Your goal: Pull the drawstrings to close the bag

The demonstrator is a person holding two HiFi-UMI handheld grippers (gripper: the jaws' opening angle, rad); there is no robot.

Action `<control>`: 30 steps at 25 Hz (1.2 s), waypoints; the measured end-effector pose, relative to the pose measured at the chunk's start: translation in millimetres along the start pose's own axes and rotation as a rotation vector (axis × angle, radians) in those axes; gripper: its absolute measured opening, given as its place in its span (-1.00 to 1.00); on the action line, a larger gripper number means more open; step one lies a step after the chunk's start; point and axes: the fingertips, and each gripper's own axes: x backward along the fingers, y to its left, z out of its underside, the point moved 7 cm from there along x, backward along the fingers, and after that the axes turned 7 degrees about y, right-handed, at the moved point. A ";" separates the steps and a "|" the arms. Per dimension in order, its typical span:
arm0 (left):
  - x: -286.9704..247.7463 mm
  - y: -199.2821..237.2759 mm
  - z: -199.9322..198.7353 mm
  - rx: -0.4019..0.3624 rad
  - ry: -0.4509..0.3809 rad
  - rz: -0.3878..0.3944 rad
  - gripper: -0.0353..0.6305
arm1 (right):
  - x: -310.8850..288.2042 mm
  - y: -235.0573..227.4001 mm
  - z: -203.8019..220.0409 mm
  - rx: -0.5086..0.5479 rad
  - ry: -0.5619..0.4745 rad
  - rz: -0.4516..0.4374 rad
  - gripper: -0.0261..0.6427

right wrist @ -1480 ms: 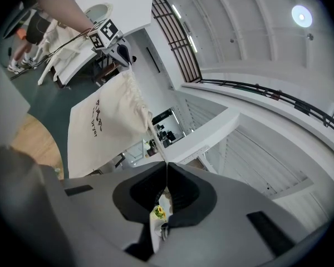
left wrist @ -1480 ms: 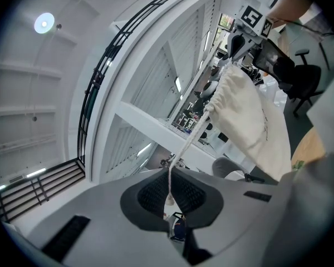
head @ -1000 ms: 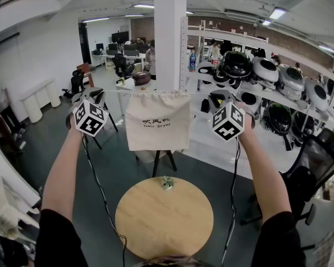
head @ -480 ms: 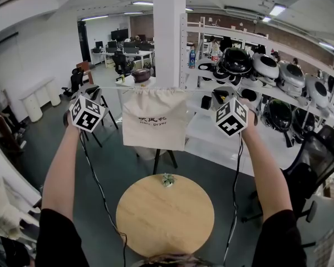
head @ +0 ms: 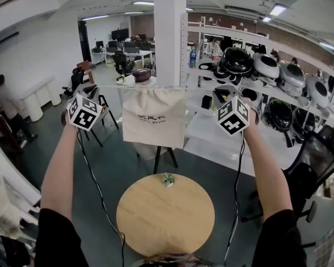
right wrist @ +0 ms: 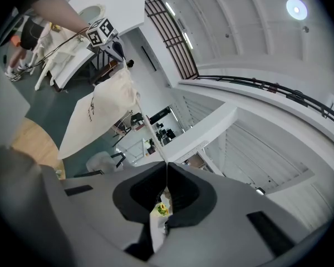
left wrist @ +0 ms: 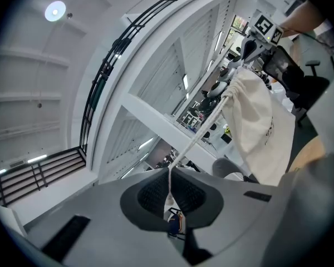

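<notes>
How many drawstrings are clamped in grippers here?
2. The left drawstring runs from the bag into the shut left gripper; the right drawstring into the shut right gripper.

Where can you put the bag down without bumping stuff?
The round table below the bag is almost all bare wood. Only a tiny plant sits at its far edge. The shelves on the right are crowded with what look like helmets.

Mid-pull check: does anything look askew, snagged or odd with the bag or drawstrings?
Nothing stands out. The bag hangs evenly between the left gripper and right gripper, each shut on a taut drawstring.
</notes>
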 end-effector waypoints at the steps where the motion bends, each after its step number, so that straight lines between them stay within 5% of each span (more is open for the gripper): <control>1: 0.6 1.1 0.4 -0.002 0.000 -0.001 -0.83 | 0.4 -0.2 -0.9 -0.001 -0.001 0.000 -0.90; 30: 6.8 6.2 11.4 0.002 0.018 0.003 -0.83 | 11.6 4.0 3.6 -0.008 -0.035 -0.031 -0.90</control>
